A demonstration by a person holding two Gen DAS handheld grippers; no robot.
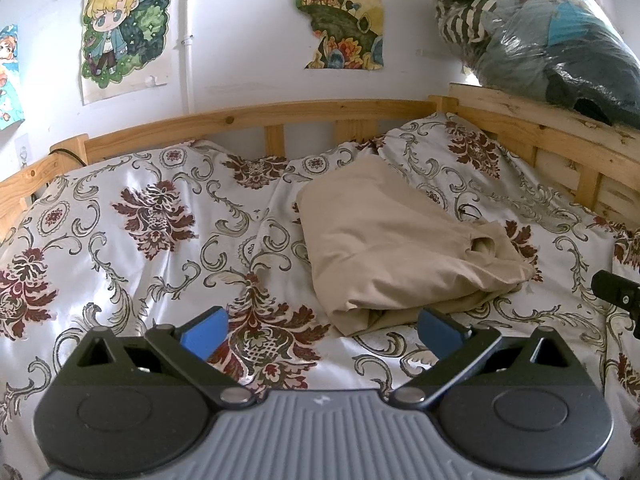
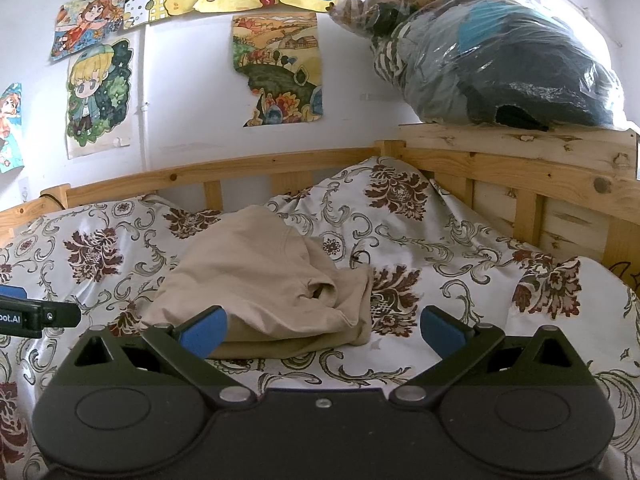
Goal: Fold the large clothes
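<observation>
Beige garment (image 1: 392,240) folded soft, creased, on satin floral bedspread (image 1: 140,240)

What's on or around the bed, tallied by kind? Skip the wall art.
Beige folded garment: 1
Floral bedspread: 1
Wooden bed frame: 1
Clear plastic bag of clothes: 1
Grippers, both open and holding nothing: 2, left gripper and right gripper
Total: 6
</observation>
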